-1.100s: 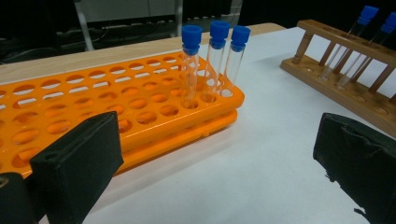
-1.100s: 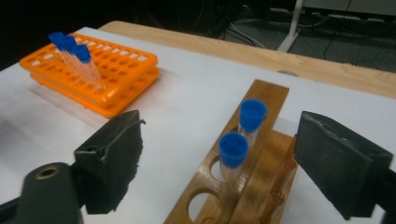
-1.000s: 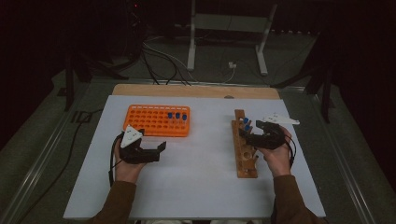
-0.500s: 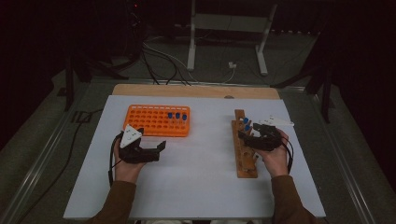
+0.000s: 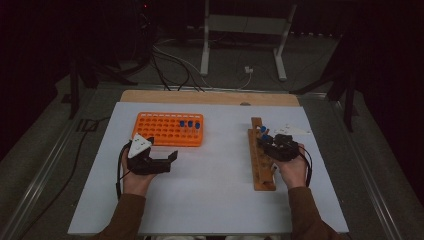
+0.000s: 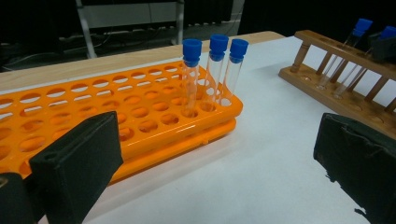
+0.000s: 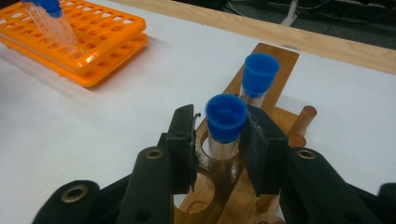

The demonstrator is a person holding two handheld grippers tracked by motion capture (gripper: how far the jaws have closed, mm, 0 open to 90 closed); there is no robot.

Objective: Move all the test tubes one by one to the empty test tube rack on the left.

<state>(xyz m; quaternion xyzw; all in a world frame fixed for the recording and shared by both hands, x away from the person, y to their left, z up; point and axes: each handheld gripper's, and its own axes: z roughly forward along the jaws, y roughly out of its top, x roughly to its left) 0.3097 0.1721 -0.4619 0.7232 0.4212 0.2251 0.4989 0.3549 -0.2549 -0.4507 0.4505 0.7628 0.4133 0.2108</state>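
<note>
An orange tube rack lies on the white sheet and holds three blue-capped tubes at its right end. To the right stands a wooden rack with two blue-capped tubes. My right gripper has its jaws around the nearer tube, which stands in its hole. The jaws have just been closing; a narrow gap still shows on the left side of the cap. The second tube stands just behind it. My left gripper rests open before the orange rack, with nothing between its fingers.
The white sheet covers the table, with a bare wooden strip along the far edge. Small white scraps lie right of the wooden rack. Beyond the table, metal stand legs and cables lie on the dark floor.
The right gripper's jaws have narrowed around the blue-capped tube in the wooden rack, and that hand shifted slightly. The left hand and gripper stayed put.
</note>
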